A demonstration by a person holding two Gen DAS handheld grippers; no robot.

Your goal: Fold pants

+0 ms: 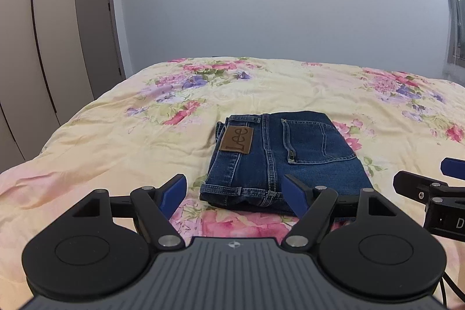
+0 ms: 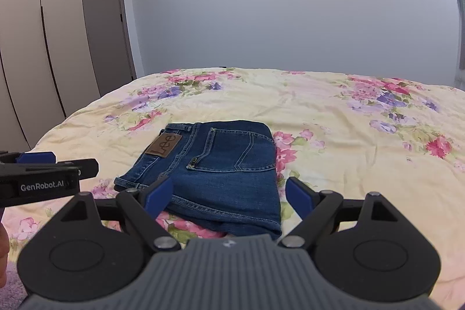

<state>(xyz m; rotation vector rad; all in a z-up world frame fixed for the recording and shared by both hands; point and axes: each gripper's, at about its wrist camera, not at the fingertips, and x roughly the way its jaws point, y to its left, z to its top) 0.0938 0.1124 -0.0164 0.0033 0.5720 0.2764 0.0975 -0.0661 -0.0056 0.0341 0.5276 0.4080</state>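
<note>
The dark blue denim pants point(image 1: 279, 161), folded into a compact rectangle with a brown leather brand patch point(image 1: 237, 140) and back pocket facing up, lie on the bed's cream floral quilt point(image 1: 116, 141). Beyond the pants the quilt runs bare to a plain grey wall point(image 1: 261, 4); left of them stand pale wardrobe doors point(image 1: 37, 48) and a grey room door point(image 1: 96, 19). Quilt lies open on every side of the pants. My left claw point(image 1: 237, 195) is spread wide over their near left corner, gripping nothing. My right claw point(image 2: 229, 195) is equally spread above their near edge, empty.
</note>
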